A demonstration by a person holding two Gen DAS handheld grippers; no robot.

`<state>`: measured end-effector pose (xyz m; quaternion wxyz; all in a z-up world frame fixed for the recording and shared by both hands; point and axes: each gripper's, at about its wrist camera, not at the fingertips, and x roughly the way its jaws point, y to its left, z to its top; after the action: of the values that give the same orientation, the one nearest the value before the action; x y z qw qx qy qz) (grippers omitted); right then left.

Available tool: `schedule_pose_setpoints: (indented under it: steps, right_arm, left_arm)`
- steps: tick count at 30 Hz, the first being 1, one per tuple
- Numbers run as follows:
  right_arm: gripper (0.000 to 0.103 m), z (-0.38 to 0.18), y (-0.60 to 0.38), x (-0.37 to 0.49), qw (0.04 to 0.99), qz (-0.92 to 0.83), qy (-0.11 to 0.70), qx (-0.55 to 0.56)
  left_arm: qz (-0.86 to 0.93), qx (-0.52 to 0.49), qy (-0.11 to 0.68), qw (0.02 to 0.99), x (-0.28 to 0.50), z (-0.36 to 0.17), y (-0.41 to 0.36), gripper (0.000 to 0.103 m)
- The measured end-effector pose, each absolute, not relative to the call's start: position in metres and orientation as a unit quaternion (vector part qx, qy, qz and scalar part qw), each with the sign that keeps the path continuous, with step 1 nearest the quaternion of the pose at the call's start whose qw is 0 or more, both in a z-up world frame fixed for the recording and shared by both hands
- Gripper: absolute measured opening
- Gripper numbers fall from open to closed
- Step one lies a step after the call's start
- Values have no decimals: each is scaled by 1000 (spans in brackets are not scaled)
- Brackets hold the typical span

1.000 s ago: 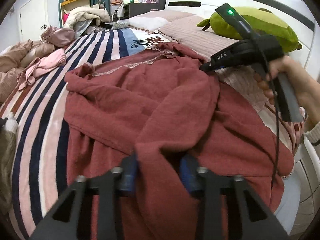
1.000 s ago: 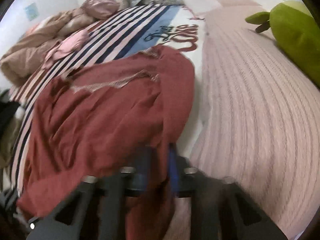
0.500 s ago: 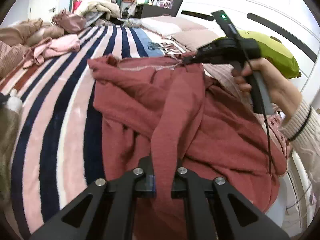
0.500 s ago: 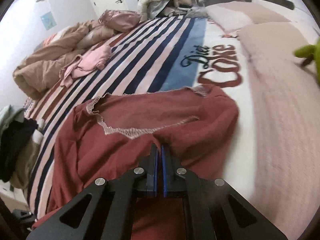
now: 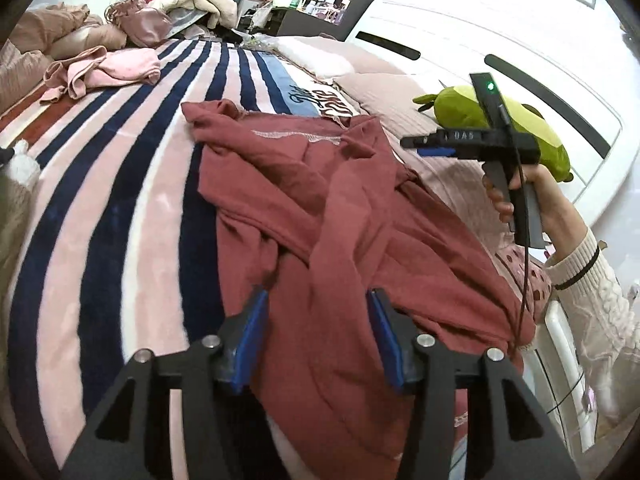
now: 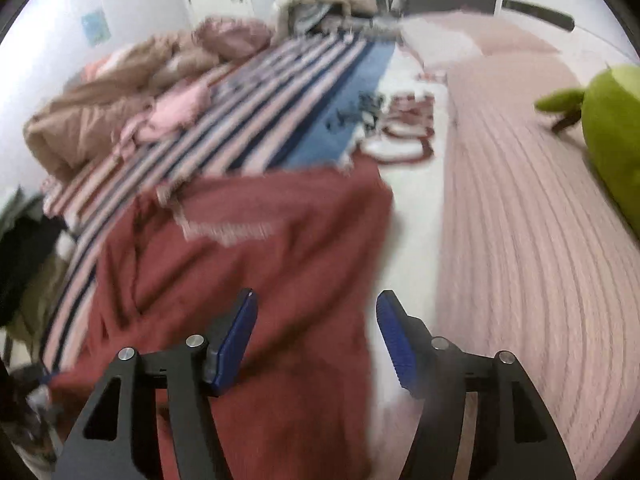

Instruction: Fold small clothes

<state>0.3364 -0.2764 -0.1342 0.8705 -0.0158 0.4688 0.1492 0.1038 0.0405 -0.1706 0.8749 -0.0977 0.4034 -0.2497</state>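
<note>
- A dark red top (image 5: pixel 320 208) lies crumpled on the bed, partly on the striped blanket (image 5: pixel 132 184) and partly on the pink ribbed cover (image 6: pixel 520 240).
- The top has a pale lace edge (image 5: pixel 280 135) near its far end.
- The left gripper (image 5: pixel 316 336) sits low over the near part of the red top. Its jaws have just been opening. A fold of the red cloth runs between the blue pads (image 5: pixel 252 340), but the pads do not squeeze it.
- The right gripper (image 6: pixel 316 332) is above the right edge of the red top. Its jaws have just been opening too, and now they stand apart with nothing pinched. This view is blurry.
- In the left view, a person's hand (image 5: pixel 532 200) in a cream sleeve (image 5: pixel 588 276) holds the right gripper's handle up over the bed.
- A green soft toy (image 5: pixel 532 128) lies by the white headboard (image 5: pixel 460 40), behind that hand.
- A small pink garment (image 5: pixel 108 70) lies far off on the stripes, well apart from the red top.
- More bedding and clothes are heaped at the far side of the bed (image 5: pixel 64 32).
</note>
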Motion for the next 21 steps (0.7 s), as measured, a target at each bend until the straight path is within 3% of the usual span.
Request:
schedule_pose_setpoints:
  steps: [5, 6, 7, 8, 13, 14, 15, 16, 17, 20, 21]
  right_arm:
    - [54, -169, -261, 342, 853, 140, 498, -71]
    - [27, -173, -257, 342, 850, 144, 501, -75]
    - [4, -176, -255, 340, 854, 129, 498, -78]
    - [3, -175, -255, 339, 859, 118, 490, -84]
    - [0, -155, -274, 329, 895, 33, 430, -117]
    - [0, -152, -279, 331, 896, 29, 428, -117]
    - [0, -150, -281, 330, 896, 34, 427, -118]
    - [0, -146, -285, 327, 896, 46, 429, -108]
    - [0, -144, -288, 323, 896, 54, 431, -95]
    - [8, -130, -297, 297, 899, 89, 425, -50]
    - [22, -126, -298, 287, 899, 102, 424, -45]
  left_arm:
    - [-272, -105, 423, 858, 101, -178, 28, 47]
    - [-267, -98, 426, 859, 99, -180, 25, 44]
    - [-261, -90, 427, 861, 97, -180, 25, 24]
    - [-251, -81, 430, 864, 96, -180, 26, 7]
    - [-201, -84, 442, 870, 100, -180, 56, 8]
    - [-189, -68, 440, 875, 99, -179, 57, 10]
    - [-180, -55, 439, 879, 98, -177, 59, 19]
    - [-175, -53, 438, 880, 97, -176, 61, 36]
    - [-171, -53, 435, 882, 95, -174, 64, 44]
    - [-169, -63, 426, 886, 87, -167, 78, 46]
    - [-178, -77, 421, 886, 84, -163, 82, 50]
